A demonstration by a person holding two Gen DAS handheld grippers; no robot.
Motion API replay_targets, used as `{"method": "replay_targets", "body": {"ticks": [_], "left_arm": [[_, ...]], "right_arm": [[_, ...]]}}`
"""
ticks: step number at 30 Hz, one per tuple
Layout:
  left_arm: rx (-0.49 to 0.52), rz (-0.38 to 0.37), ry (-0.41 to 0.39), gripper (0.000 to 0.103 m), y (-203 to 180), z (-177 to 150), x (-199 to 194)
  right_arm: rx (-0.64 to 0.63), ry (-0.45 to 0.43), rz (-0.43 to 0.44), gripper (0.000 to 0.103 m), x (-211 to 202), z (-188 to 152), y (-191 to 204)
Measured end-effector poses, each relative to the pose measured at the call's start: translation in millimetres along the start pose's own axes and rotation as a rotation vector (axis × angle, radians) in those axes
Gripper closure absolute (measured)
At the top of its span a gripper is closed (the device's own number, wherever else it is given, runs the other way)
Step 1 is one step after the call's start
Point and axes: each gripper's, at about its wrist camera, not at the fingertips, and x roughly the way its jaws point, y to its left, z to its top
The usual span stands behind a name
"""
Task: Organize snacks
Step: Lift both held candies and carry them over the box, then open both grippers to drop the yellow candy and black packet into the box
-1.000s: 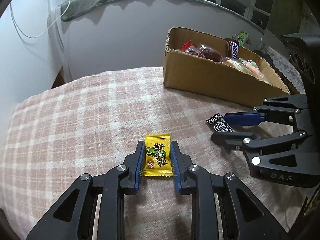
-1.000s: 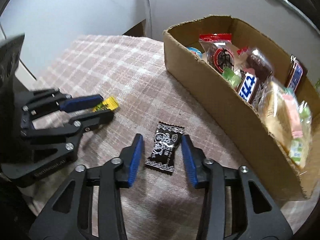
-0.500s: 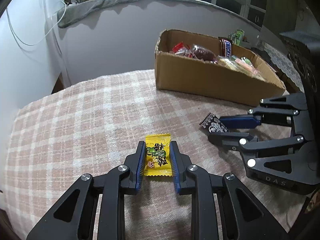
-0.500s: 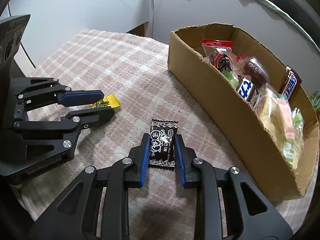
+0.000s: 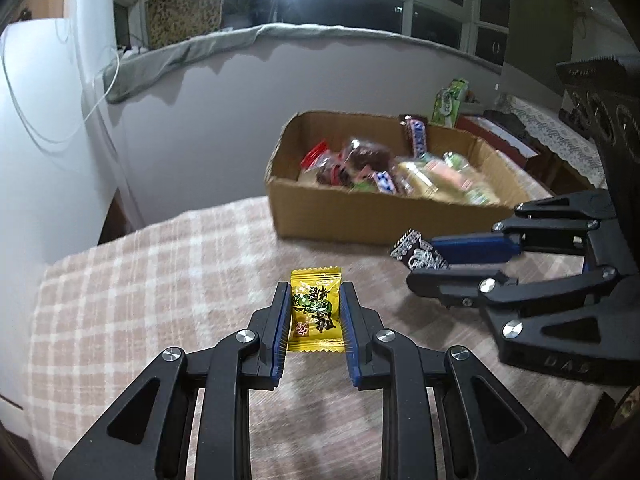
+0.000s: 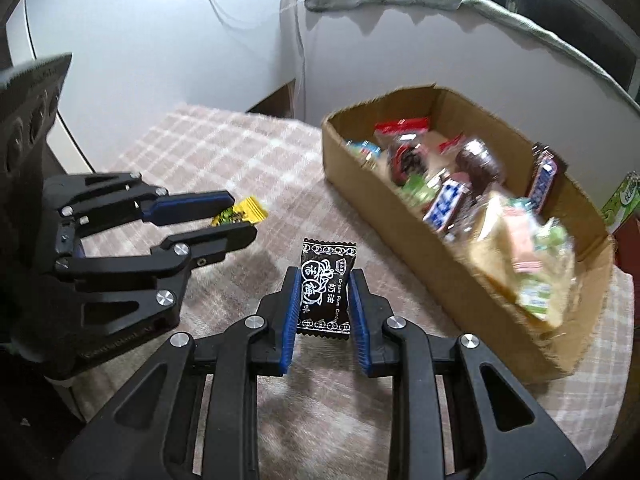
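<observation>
My left gripper (image 5: pixel 315 300) is shut on a yellow candy packet (image 5: pixel 316 309) and holds it above the checked tablecloth (image 5: pixel 160 280). My right gripper (image 6: pixel 323 286) is shut on a black plum candy packet (image 6: pixel 326 288), also lifted off the cloth. Each gripper shows in the other's view: the right one (image 5: pixel 424 258) with the black packet (image 5: pixel 418 255) at the right, the left one (image 6: pixel 240 216) with the yellow packet (image 6: pixel 240 213) at the left. A cardboard box (image 5: pixel 360 216) full of snacks stands beyond them; it also shows in the right wrist view (image 6: pixel 480 300).
The box holds several wrapped snacks, among them a Snickers bar (image 6: pixel 542 178). A green carton (image 5: pixel 450 102) stands behind the box. A white wall (image 5: pixel 180 128) with a grey cloth along its top borders the table's far side. The table edge runs at the left (image 5: pixel 36 300).
Both grippers have risen off the cloth with their packets; the right gripper shut on the black packet during the last second. The box now sits lower and nearer the middle of both views.
</observation>
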Motion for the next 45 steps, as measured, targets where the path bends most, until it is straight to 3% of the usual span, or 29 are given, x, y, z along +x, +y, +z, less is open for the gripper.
{"method": "replay_targets", "body": {"ticks": [13,22,28,45], "left_arm": [[-0.051,-0.034,-0.092,0.081,-4,43,-12],[-0.049,-0.039,-0.132,0.081,-9,80,8],[-0.054,-0.053,-0.144,0.081,-17,93,24],[-0.042,-0.071,-0.077,0.081,-30,95,66]], "right_arm": [[0.063,-0.109,-0.017,0.078,-42,12,-41],[0.095,-0.179,-0.08,0.078,-53,31,-76],[0.123,-0.194,-0.1,0.078,-50,37,-96],[0.172,-0.141,-0.114,0.078,-17,36,-134]]}}
